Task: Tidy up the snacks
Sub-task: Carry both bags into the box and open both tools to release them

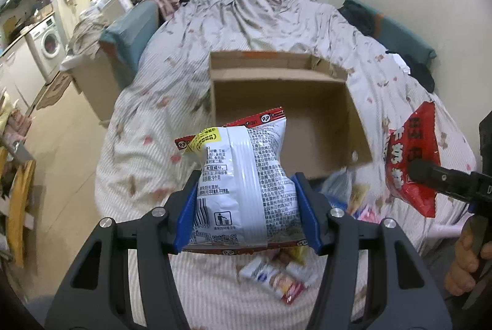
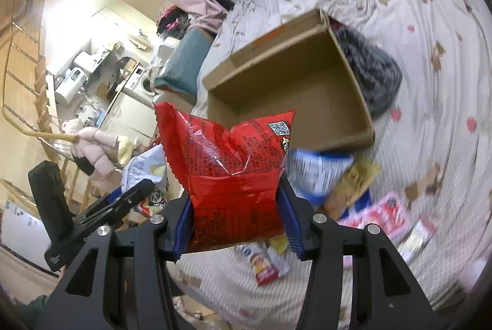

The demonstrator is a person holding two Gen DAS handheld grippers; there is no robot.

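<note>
With the left gripper (image 1: 247, 210) clamping a white snack bag (image 1: 246, 176) and the right gripper (image 2: 235, 221) a red bag (image 2: 230, 170) (both lifted), each next needs carrying ahead over the cardboard box (image 1: 358, 127) and releasing.

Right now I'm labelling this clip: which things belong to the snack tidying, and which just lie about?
Job:
white snack bag in left tool
red snack bag in right tool
cardboard box
loose snack packets

Lying about:
washing machine
dark garment
</note>
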